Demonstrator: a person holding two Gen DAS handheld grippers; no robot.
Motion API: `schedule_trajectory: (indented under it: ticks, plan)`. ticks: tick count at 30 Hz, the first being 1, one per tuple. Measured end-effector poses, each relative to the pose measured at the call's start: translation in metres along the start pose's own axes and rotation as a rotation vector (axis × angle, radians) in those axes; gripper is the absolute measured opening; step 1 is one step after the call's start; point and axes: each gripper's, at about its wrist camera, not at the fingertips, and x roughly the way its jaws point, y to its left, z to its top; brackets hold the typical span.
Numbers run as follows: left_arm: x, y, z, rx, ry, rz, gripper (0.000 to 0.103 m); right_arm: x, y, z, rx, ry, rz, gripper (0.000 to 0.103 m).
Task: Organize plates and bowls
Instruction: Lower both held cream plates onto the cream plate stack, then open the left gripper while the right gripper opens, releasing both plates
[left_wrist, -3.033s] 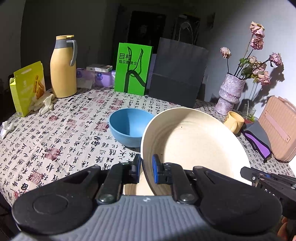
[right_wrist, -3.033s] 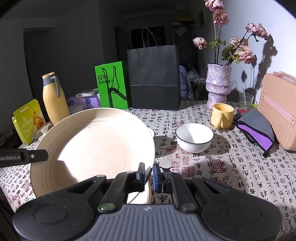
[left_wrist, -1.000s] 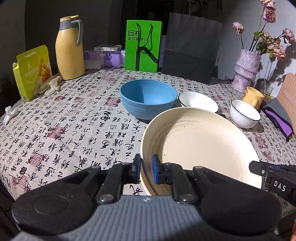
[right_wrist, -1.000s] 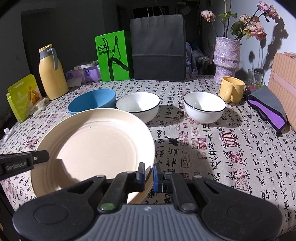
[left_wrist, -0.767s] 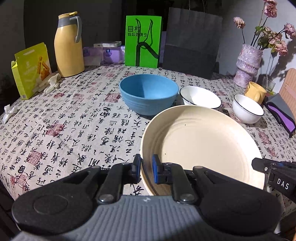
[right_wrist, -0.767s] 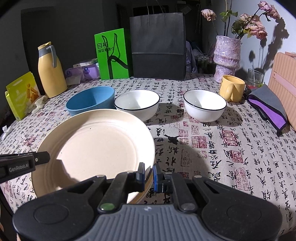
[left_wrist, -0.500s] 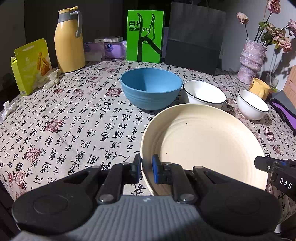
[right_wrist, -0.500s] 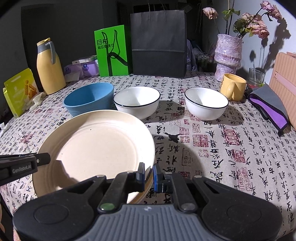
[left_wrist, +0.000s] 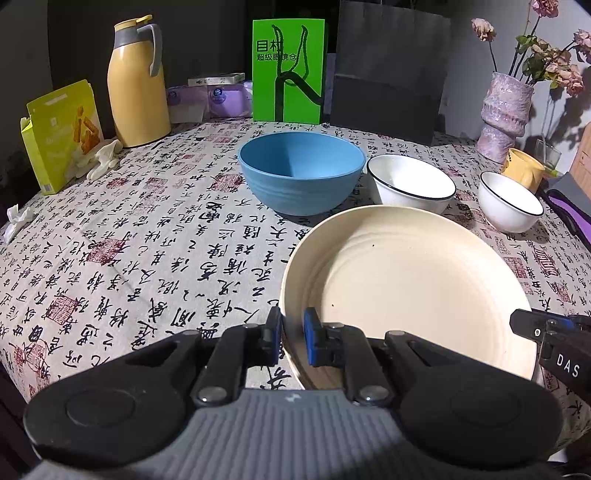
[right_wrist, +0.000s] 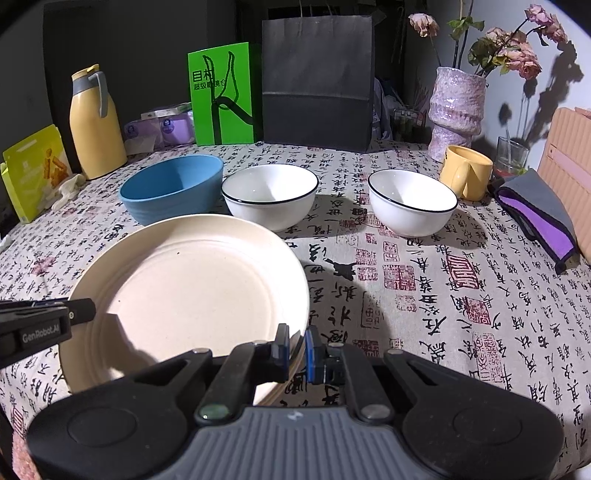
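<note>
The left gripper (left_wrist: 292, 334) and the right gripper (right_wrist: 297, 345) are each clamped on opposite rim edges of the round cream plate (left_wrist: 406, 291), which sits low at the near edge of the table, in front of the bowls; contact with the cloth cannot be confirmed.

To set it down well, keep both wrists level, lower until the base bears on the cloth, then release both grips together. Leave clearance from the blue bowl (left_wrist: 300, 171) and the 2 white black-rimmed bowls (right_wrist: 269, 195) (right_wrist: 412, 206) behind it.

The surface is a calligraphy-printed tablecloth (left_wrist: 147, 240), flat with slight creases. The room is dim; a yellow thermos jug (left_wrist: 136, 81), green box (left_wrist: 288, 70), black paper bag (right_wrist: 317, 81) and purple vase of dried flowers (right_wrist: 458, 107) line the far edge.
</note>
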Motion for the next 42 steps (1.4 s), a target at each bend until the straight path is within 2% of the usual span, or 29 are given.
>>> schedule_trajectory:
  ticks: [10, 27, 34, 35, 37, 38, 40, 41, 42]
  plan:
    - [0.001, -0.006, -0.004, 0.032, -0.024, 0.031, 0.013, 0.003, 0.006, -0.004, -0.036, -0.014, -0.033, 0.009]
    - [0.006, -0.016, -0.017, 0.112, -0.11, 0.093, 0.014, 0.01, 0.028, -0.017, -0.187, -0.069, -0.14, 0.009]
    - [0.009, -0.01, -0.022, 0.089, -0.121, 0.056, 0.016, 0.01, 0.028, -0.021, -0.181, -0.082, -0.136, 0.01]
    - [0.009, -0.008, -0.022, 0.076, -0.122, 0.042, 0.021, 0.009, 0.026, -0.021, -0.171, -0.086, -0.131, 0.01]
    - [0.006, -0.002, -0.021, 0.049, -0.129, 0.005, 0.037, 0.005, 0.023, -0.021, -0.15, -0.1, -0.12, 0.012]
    - [0.003, 0.0, -0.022, 0.037, -0.141, -0.004, 0.051, 0.003, 0.021, -0.022, -0.142, -0.11, -0.113, 0.015]
    - [-0.004, 0.003, -0.023, 0.026, -0.172, -0.014, 0.059, -0.002, 0.017, -0.023, -0.122, -0.131, -0.103, 0.029]
    - [-0.007, 0.005, -0.023, 0.022, -0.183, -0.019, 0.066, -0.005, 0.015, -0.024, -0.109, -0.14, -0.098, 0.032]
    - [-0.01, 0.008, -0.023, 0.013, -0.192, -0.022, 0.079, -0.008, 0.013, -0.025, -0.095, -0.149, -0.09, 0.038]
